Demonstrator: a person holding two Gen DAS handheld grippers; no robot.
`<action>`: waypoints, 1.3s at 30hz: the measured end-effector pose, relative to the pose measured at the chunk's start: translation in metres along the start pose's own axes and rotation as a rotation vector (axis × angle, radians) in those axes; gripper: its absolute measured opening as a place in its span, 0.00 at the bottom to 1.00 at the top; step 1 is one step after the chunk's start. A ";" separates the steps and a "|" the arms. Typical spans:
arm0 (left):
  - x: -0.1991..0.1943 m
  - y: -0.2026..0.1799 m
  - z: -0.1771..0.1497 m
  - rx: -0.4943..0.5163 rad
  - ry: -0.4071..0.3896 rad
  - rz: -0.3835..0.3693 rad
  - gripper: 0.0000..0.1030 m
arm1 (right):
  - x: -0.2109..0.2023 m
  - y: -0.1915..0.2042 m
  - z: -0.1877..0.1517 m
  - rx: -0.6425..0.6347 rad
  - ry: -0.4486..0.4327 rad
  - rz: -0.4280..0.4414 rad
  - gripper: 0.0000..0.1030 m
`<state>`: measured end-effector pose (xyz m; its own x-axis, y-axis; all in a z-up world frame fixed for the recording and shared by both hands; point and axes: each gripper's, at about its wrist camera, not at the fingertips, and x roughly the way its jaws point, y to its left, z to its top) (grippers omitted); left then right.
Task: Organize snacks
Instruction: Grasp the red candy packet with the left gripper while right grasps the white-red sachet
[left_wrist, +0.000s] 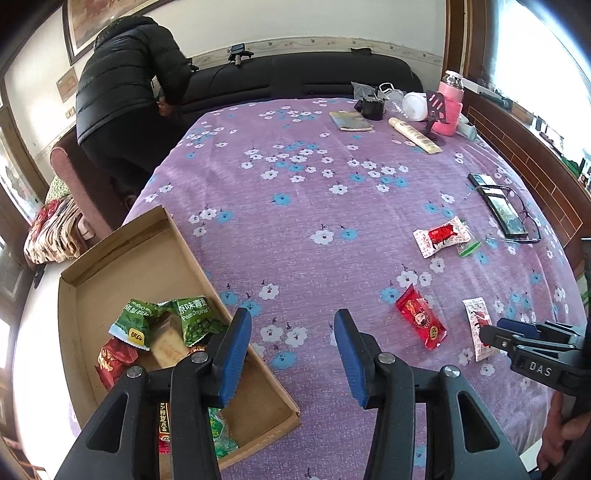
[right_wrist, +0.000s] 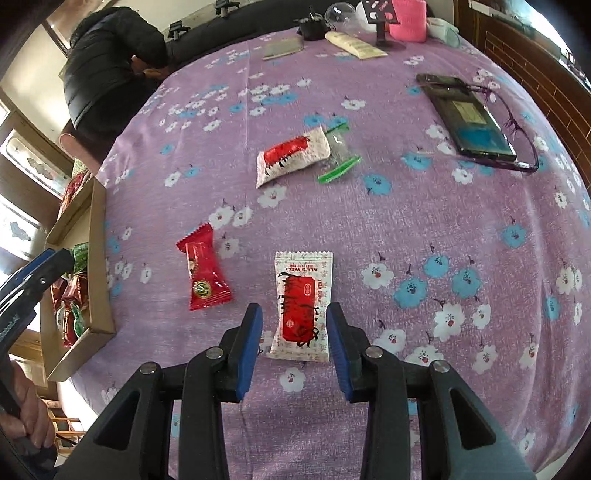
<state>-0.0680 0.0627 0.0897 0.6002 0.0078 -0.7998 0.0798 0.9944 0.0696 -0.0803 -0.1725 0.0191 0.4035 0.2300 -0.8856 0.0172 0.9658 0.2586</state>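
Observation:
A cardboard tray (left_wrist: 85, 295) at the table's left holds several green and red snack packets (left_wrist: 162, 328); it also shows in the right wrist view (right_wrist: 98, 258). My left gripper (left_wrist: 291, 332) is open and empty beside the tray's right wall. My right gripper (right_wrist: 294, 325) is open, its jaws on either side of a white-and-red packet (right_wrist: 301, 306) that lies flat; this packet also shows in the left wrist view (left_wrist: 478, 328). A red packet (right_wrist: 203, 269) lies to its left. A second white-and-red packet (right_wrist: 291, 155) and a clear green-edged wrapper (right_wrist: 338, 155) lie farther off.
A phone (right_wrist: 469, 118) with purple glasses (right_wrist: 517, 129) lies at the right. A pink flask (left_wrist: 450, 103), tube (left_wrist: 413, 134), booklet (left_wrist: 351, 120) and small items stand at the far edge. A person in a black jacket (left_wrist: 125, 77) bends over beyond the table's left.

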 end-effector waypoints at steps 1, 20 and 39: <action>0.000 0.001 0.000 0.000 0.002 -0.001 0.48 | 0.001 0.002 0.001 -0.005 0.002 0.002 0.33; 0.010 -0.034 0.007 0.051 0.057 -0.130 0.48 | 0.005 -0.021 -0.001 0.004 0.030 -0.073 0.24; 0.087 -0.097 0.018 -0.011 0.336 -0.257 0.48 | -0.008 -0.056 -0.013 -0.024 0.026 -0.052 0.25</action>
<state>-0.0096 -0.0351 0.0241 0.2692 -0.2086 -0.9402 0.1837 0.9695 -0.1625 -0.0965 -0.2264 0.0062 0.3784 0.1821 -0.9076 0.0158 0.9790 0.2030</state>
